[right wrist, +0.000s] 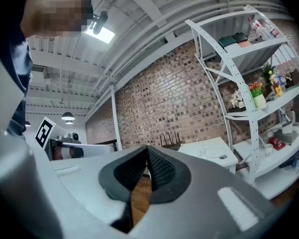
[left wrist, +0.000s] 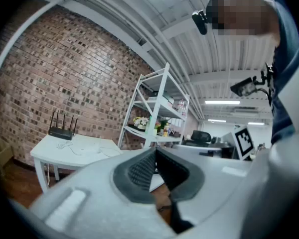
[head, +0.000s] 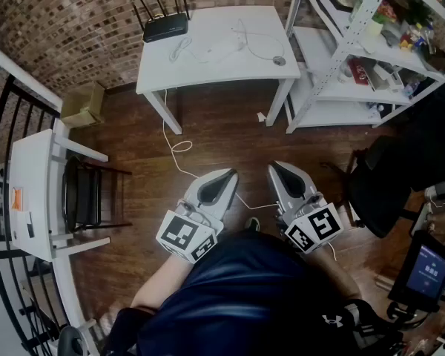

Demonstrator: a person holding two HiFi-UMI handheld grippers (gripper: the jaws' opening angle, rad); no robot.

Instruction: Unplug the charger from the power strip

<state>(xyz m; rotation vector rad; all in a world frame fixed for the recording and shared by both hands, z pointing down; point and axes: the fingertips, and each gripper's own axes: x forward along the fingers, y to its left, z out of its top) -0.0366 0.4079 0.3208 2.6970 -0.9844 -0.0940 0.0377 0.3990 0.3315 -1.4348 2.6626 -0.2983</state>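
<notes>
The left tongs (head: 229,174) and right tongs (head: 275,167) are closed on nothing, level over the brown wooden floor (head: 208,136). The white worktop (head: 208,71) with white cables (head: 182,48) stands well apart.

Bright ceiling lights glare overhead; fisheye bending at edges, near fingers blurred.

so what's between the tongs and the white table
In the head view it is mostly bare wood floor, with a white cable trailing down from the table and across the floor toward the left tongs.
</notes>
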